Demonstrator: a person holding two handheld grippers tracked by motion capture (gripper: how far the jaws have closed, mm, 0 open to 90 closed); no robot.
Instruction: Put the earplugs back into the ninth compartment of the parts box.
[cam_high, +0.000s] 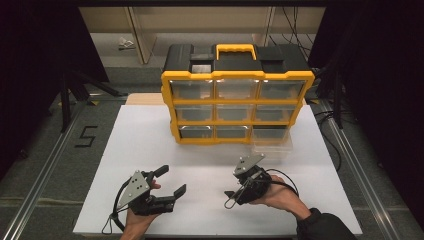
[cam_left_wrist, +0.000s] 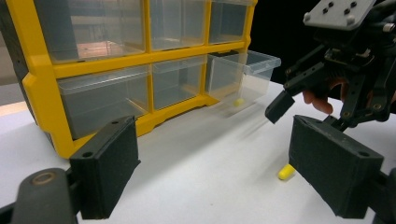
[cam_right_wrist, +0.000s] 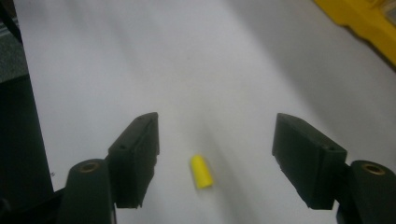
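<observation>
Meanwhile the left gripper (cam_high: 170, 181) rests on the white table (cam_high: 150, 150), jaws spread and empty. Ahead stands the yellow organizer (cam_high: 237, 107), its lower right drawer (cam_high: 272, 140) pulled out with one yellow cap (cam_left_wrist: 238, 101) inside. The right gripper (cam_right_wrist: 215, 154) hangs, jaws released wide, over a second cap (cam_right_wrist: 201, 171); it should likely drop straight, centre the cap, then close gently so it does not roll.

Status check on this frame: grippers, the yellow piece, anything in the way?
Both grippers open. Right gripper over yellow piece, piece loose on table. Nothing blocking.
</observation>
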